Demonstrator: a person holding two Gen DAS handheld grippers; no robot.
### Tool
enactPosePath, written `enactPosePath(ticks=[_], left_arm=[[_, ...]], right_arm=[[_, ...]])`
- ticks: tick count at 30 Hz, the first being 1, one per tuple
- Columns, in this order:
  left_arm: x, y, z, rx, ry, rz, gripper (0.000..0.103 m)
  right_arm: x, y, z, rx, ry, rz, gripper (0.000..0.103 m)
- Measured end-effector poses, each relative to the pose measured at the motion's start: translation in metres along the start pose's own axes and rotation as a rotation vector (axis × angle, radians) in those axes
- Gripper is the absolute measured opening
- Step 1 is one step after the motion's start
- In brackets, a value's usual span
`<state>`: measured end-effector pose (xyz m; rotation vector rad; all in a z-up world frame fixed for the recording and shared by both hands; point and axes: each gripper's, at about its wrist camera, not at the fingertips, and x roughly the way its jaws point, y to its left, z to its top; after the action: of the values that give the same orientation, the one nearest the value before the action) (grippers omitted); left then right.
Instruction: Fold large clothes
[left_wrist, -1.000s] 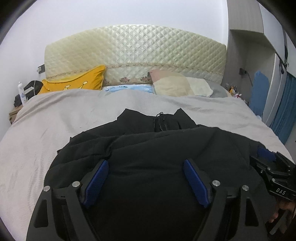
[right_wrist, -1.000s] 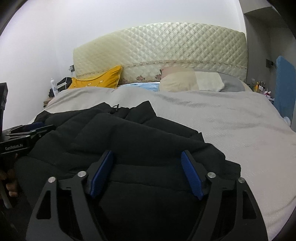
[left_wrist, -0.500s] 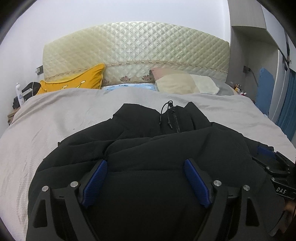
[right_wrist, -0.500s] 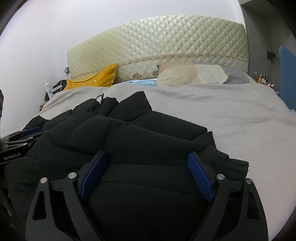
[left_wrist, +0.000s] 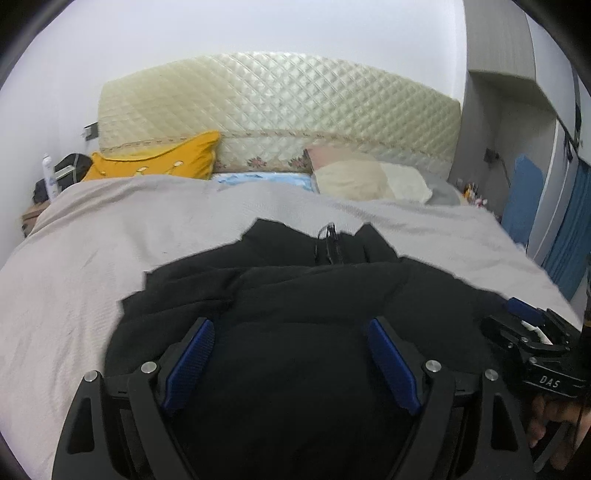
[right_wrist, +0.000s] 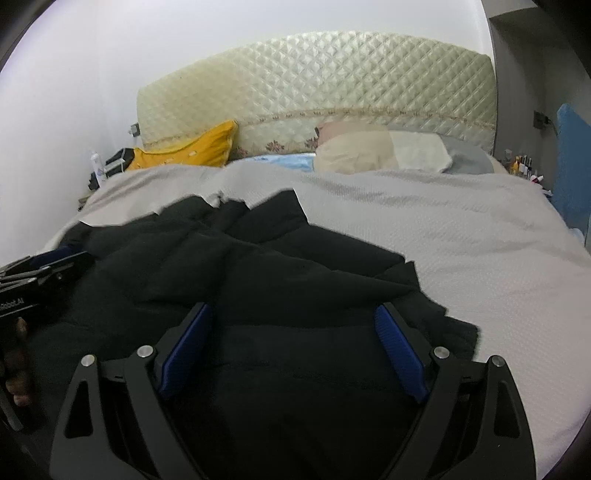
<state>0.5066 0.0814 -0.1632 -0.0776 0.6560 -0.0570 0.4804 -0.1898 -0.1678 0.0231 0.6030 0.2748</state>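
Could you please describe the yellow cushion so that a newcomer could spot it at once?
Start at the quilted cream headboard. At its left foot, just behind the grey bedspread, leans the yellow cushion. It is the only bright yellow thing there; the pillows to its right are pale.

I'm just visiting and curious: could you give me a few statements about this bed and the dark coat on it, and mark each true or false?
1. The black jacket lies on the grey bedspread. True.
2. A yellow pillow leans at the headboard. True.
3. The left gripper is clamped shut. False: its blue pads stand wide apart.
4. The jacket hangs on a hanger. False: it lies bunched on the bed.
5. The right gripper is open over the jacket. True.
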Motion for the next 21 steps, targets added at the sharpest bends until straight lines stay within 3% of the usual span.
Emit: enactPosePath(ticks=[2,10,13,15,21], left_arm=[[-0.028,0.0,0.004,0.004,0.012,0.049,0.085],[-0.159,0.007,0.002,0.023,-0.032,0.03,0.085],[-0.21,0.015,-0.015,0.027,-0.051,0.009,0.085],[-0.237,0.023,-0.035,0.012,-0.049,0.034,0.085],[-0.279,0.046,-0.097,-0.045,-0.012,-0.009,0.085]], right_arm=[[-0.025,0.004,0.007,0.011,-0.018,0.009,0.09],[-0.144,0.024,0.005,0.027,-0.08,0.03,0.09],[-0.188,0.024,-0.012,0.042,-0.091,0.036,0.09],[-0.21,0.023,-0.023,0.044,-0.087,0.034,0.09],[-0.264,0.002,-0.059,0.063,-0.045,0.025,0.09]])
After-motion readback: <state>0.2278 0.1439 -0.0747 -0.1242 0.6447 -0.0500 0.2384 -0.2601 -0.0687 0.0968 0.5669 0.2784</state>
